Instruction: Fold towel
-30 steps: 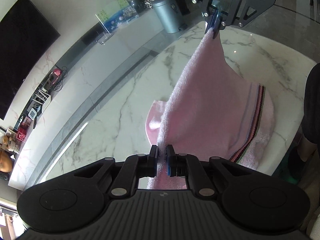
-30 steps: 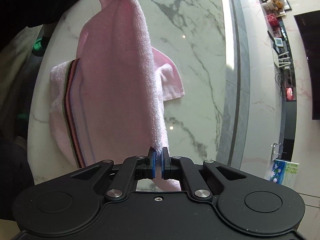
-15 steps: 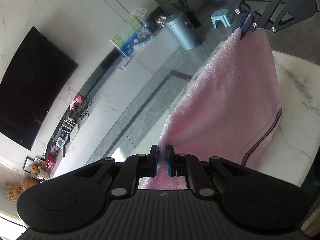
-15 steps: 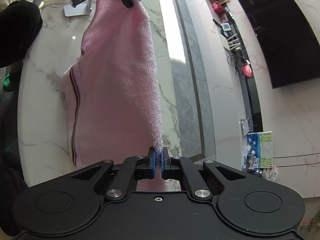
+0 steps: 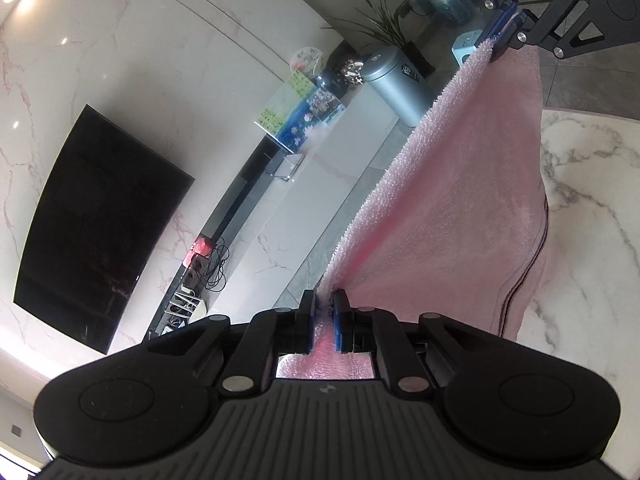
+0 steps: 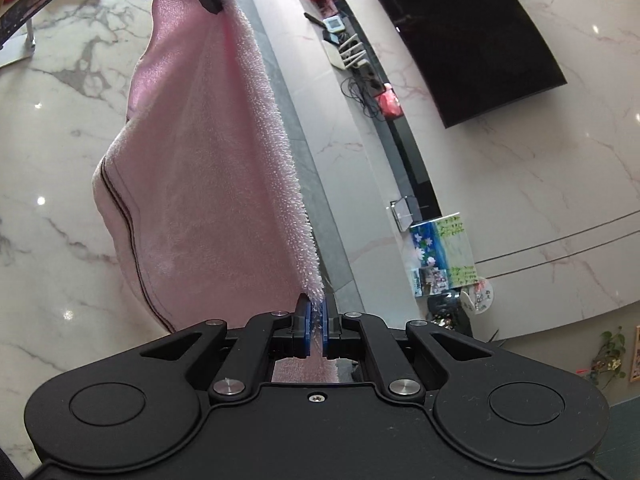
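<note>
The pink towel (image 5: 460, 200) hides its own lower hem behind the left gripper (image 5: 324, 322) body at 6 o'clock. The right gripper (image 5: 506, 26) is cut off by the frame edge at 1 o'clock. The marble table (image 5: 592, 208) runs out of view at 3 o'clock. In the right wrist view, the small objects on the low shelf (image 6: 340, 56) at 12 o'clock are too small to identify. The potted plant (image 6: 608, 356) at 4 o'clock is blurred.

towels: 1 (image 5: 460, 208) | grippers: 2 (image 5: 324, 320) (image 6: 316, 330) | TVs: 1 (image 5: 96, 232) | bins: 1 (image 5: 396, 84)
</note>
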A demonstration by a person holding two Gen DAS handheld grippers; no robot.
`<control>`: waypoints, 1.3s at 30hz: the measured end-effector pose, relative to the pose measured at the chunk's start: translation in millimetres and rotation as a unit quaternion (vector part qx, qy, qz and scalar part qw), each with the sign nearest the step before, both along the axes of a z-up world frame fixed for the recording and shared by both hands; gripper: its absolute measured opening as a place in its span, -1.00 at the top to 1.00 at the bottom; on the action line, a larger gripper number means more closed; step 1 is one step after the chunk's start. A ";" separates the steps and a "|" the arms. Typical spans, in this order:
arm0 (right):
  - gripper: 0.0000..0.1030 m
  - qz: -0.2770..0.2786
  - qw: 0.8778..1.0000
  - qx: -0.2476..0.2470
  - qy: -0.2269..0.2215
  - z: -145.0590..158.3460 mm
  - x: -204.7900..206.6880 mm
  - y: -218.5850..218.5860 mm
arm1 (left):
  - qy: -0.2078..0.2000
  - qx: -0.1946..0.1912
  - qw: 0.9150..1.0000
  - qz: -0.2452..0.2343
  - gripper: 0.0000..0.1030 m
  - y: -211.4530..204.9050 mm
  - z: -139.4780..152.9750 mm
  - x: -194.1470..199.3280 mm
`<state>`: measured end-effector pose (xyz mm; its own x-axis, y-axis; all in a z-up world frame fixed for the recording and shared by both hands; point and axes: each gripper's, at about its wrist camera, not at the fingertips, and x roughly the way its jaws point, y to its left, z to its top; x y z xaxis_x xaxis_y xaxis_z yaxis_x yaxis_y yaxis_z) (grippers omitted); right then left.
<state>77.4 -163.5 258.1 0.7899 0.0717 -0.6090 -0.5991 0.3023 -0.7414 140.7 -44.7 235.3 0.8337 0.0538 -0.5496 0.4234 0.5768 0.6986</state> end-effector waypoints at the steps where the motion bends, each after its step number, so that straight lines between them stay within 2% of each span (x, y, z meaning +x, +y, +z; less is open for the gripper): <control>1: 0.94 -0.001 1.000 0.003 0.005 -0.8 -0.2 -2.0 | 0.002 0.001 1.000 -0.004 0.85 -1.0 -1.6 0.8; 8: 0.94 0.007 0.998 -0.007 0.066 -33.1 -14.9 -9.5 | 0.049 0.022 0.998 -0.034 0.85 -7.5 -33.9 -17.7; 15: 0.94 0.026 0.989 -0.024 0.144 -86.1 -55.7 -11.2 | 0.128 0.029 0.989 -0.068 0.85 -2.0 -89.8 -63.2; 20: 0.94 0.034 0.982 -0.026 0.185 -124.8 -85.1 -5.7 | 0.192 0.027 0.977 -0.088 0.85 7.2 -134.6 -99.8; 23: 0.94 0.038 0.977 -0.021 0.211 -142.4 -100.7 -1.4 | 0.235 0.008 0.968 -0.092 0.85 15.1 -158.5 -117.7; 28: 0.94 0.048 0.966 -0.027 0.254 -172.2 -127.5 1.6 | 0.301 -0.008 0.946 -0.118 0.73 27.6 -192.3 -148.7; 32: 0.94 0.046 0.962 -0.021 0.268 -184.6 -136.4 4.2 | 0.318 -0.003 0.940 -0.127 0.48 32.8 -206.4 -165.2; 35: 0.94 0.053 0.958 -0.019 0.282 -194.2 -145.6 8.2 | 0.324 0.008 0.936 -0.137 0.39 33.1 -216.3 -175.9; 39: 0.92 0.060 0.952 -0.029 0.300 -206.3 -156.1 7.4 | 0.333 0.013 0.932 -0.145 0.38 29.9 -228.3 -185.3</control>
